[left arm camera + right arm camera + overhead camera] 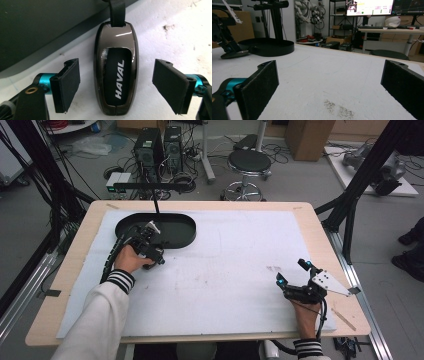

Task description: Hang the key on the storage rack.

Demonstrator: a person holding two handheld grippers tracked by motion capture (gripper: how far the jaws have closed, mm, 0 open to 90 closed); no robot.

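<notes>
A car key fob [115, 72], cased in glossy dark metal and lettered HAVAL, is seen lying flat on the white table cover [225, 270], just beside the rim of the black oval tray [172, 227]; its black strap [117, 11] runs up and away toward that tray, which suggests the fob was laid here within easy reach of it. The left gripper [116, 87] is set low over the fob with one pad [70, 82] on each long side, so that the narrow width is what will be caught; a gap is left on both sides, and the jaws are apart, not yet pressing on the case. This alignment along the fob's length is judged to be chosen because the rounded, polished flanks would slip under a skewed grip. In the high view the left gripper [147, 242] is held at the tray's near edge, its hand resting on the cover. The right gripper [295, 272] is parked well apart at the near right of the table, its jaws wide and nothing between them, seemingly kept clear so as not to crowd the pick; from its own view the distant tray [268, 47] is seen across bare cover.
</notes>
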